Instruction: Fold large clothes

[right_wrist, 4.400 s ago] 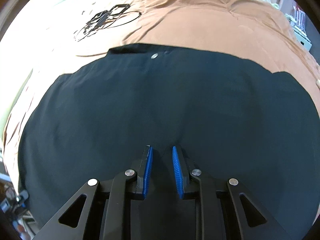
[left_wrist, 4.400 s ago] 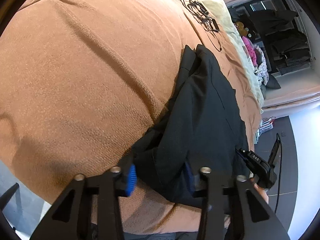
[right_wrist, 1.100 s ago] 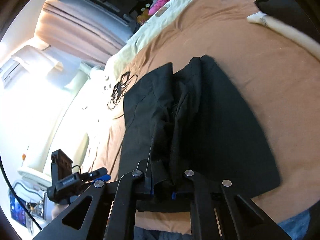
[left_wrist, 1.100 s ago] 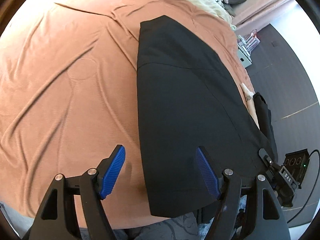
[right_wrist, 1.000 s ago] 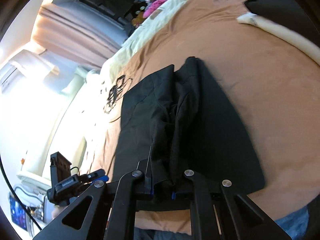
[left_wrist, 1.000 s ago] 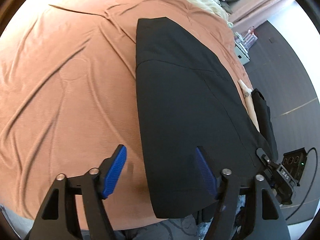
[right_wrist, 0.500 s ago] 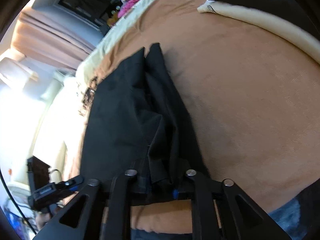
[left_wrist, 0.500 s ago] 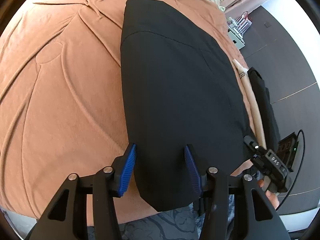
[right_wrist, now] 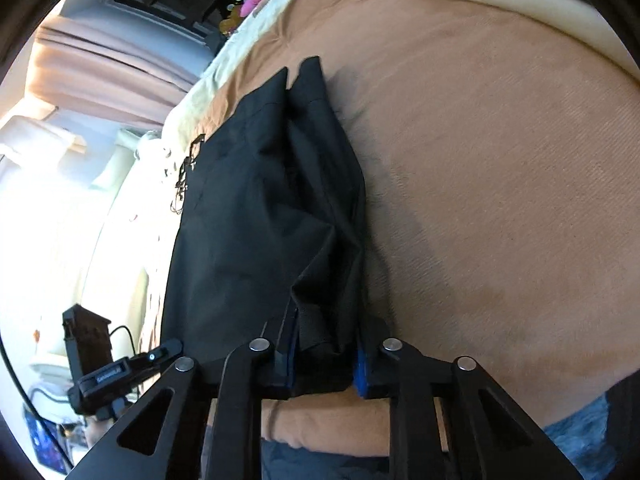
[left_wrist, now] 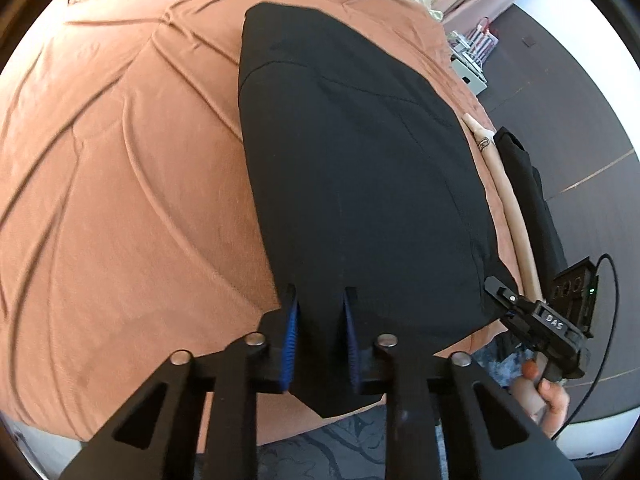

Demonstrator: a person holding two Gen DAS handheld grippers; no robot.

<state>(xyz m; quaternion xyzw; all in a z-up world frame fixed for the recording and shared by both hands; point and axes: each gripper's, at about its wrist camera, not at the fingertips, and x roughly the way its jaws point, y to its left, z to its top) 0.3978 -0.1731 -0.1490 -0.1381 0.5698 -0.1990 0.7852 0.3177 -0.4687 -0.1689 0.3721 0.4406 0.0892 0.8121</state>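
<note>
Left claw point(left_wrist: 318, 330) has just been closing and pinches the black garment point(left_wrist: 352, 168) at lower centre, near the bed point(left_wrist: 120, 200) edge. Right claw point(right_wrist: 326, 354) grips bunched layers; they're uneven, so lifting may skew your fold.

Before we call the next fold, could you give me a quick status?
Left gripper and right gripper shut on black garment. Garment on bed cover. Nothing obstructing.

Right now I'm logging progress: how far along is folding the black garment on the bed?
Done: the black garment lies folded lengthwise on the brown bedspread. In hand: left claw and right claw each pinch its near edge, jaws having just been closing. Left: probably the crosswise fold.
</note>
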